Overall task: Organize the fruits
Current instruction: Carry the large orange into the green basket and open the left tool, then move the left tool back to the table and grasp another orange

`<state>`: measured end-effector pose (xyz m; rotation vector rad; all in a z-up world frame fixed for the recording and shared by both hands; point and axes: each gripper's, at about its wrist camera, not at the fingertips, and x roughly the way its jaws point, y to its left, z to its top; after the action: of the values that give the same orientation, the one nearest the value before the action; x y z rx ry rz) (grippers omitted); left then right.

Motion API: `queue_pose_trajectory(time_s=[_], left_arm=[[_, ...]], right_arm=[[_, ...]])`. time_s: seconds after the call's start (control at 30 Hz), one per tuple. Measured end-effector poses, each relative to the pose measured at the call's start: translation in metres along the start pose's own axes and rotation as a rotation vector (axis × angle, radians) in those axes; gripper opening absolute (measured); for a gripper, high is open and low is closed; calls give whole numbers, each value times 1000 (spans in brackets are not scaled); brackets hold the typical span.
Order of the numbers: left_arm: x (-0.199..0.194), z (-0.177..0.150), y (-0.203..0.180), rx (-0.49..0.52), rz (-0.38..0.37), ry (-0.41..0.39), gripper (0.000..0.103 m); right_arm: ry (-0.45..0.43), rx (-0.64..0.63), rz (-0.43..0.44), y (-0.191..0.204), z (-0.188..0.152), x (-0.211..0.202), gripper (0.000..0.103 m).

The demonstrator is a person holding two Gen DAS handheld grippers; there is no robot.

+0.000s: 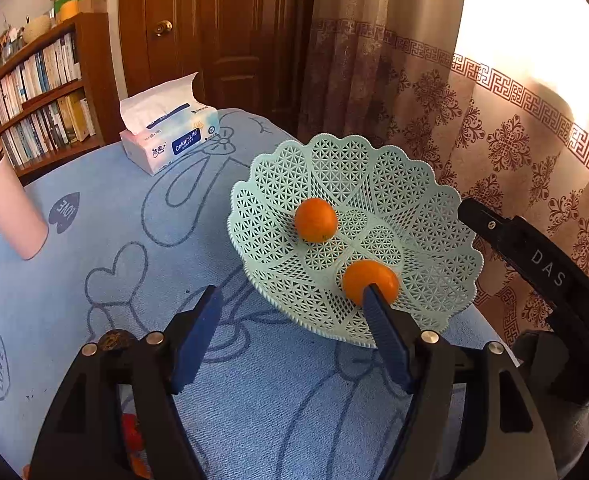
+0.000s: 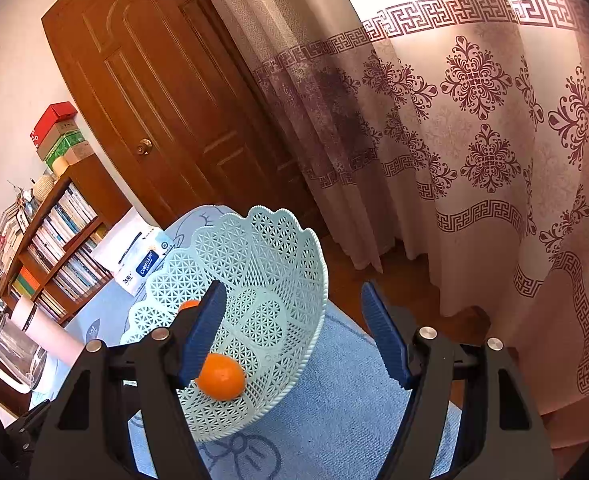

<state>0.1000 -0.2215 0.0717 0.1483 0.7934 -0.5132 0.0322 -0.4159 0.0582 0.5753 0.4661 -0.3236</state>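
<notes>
A mint-green lattice fruit basket [image 1: 426, 200] stands on the blue tablecloth at the table's right edge. Two oranges lie in it: one [image 1: 315, 219] near the middle, one [image 1: 368, 280] nearer the front rim, partly behind my left gripper's right finger. My left gripper [image 1: 290, 296] is open and empty, just in front of the basket. In the right wrist view the basket [image 2: 278, 248] shows one orange [image 2: 220, 376] fully and a second orange [image 2: 188, 305] mostly hidden behind the left finger. My right gripper [image 2: 292, 292] is open and empty above the basket's near side.
A tissue pack [image 1: 170, 136] sits at the table's far side, a pink cup [image 1: 6, 204] at the left. Something red and orange [image 1: 132, 436] lies under my left gripper. The other gripper's body [image 1: 542, 272] is at the right. Curtains, door and bookshelf stand behind.
</notes>
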Motion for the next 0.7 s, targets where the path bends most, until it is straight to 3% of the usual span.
queue_pose_trajectory(time_s=[0.2,0.47,0.7], left_arm=[[-7,-3,10,-29,15,-14,87],[-32,-6,40,-115,49,-34,90],[-79,-10,67,-93,138,-117,90]], right_arm=[[-11,0,0,-1,1,-2,72],[-83,-6,5,1,3,-15,79],[-103,-24,11,5,3,-19,79]])
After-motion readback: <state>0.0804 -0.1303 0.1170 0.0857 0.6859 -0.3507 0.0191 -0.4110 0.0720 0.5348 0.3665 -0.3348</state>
